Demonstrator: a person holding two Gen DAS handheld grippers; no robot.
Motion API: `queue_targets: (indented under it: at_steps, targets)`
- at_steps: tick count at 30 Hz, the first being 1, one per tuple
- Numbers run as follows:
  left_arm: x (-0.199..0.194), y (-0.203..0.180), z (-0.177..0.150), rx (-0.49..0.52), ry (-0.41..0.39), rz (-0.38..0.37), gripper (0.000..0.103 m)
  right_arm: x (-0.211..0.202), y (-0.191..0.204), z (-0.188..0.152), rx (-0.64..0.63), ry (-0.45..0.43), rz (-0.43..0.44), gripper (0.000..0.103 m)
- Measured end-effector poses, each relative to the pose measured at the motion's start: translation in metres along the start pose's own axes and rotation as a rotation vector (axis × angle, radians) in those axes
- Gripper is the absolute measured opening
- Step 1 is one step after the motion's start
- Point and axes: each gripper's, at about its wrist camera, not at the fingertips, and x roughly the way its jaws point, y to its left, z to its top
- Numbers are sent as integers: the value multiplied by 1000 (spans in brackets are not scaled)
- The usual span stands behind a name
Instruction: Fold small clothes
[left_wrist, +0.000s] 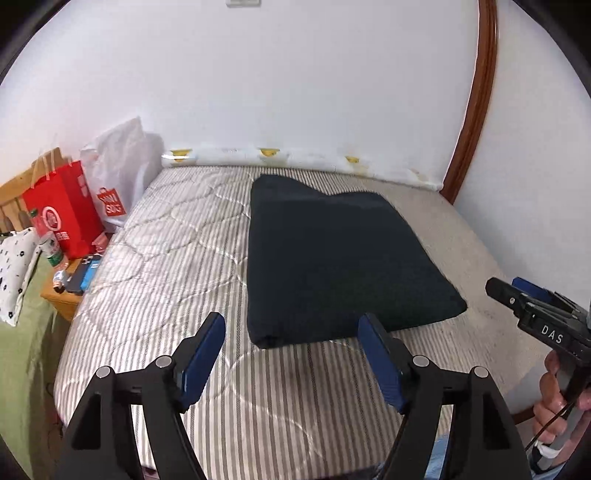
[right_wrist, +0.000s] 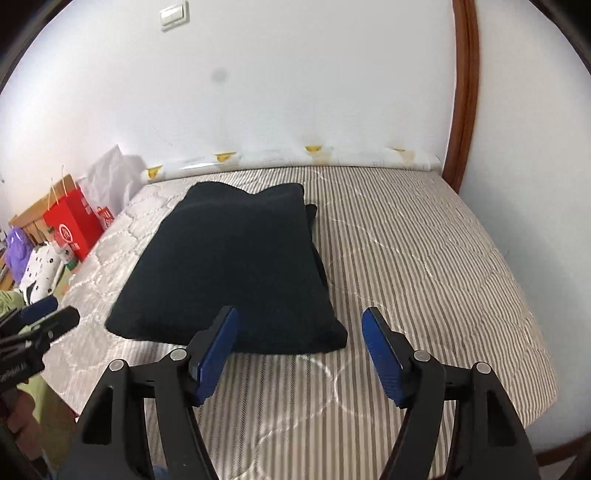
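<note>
Garment lies folded just ahead of left gripper and right gripper, both released and empty; folding looks finished

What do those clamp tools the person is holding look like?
Each is a black plastic frame with triangular cut-outs and silver round pivot pins, ending in two flat blue pads. The left gripper and right gripper match. Seen side-on, the right gripper carries white letters "DAS", with a thin black cable below.
</note>
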Motion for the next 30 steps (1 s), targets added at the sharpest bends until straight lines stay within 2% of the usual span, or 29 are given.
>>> queue_targets:
  at_steps: [2,8,18,30]
  targets:
    - [-14,-3,-2,4,-20,18,81,-14,3,-2,4,-8,-7,78]
    - [-53,-13,-9,51,-54,35,84,-60,4,-14,6,-57,-31,97]
    - [-80,-21,-15,73,-72,59,85,-110,-5,-31,6,-85,-64,99]
    - [-90,-20,-18,48,-88,76,85,-114,-6,-37,15,-86,-70,99]
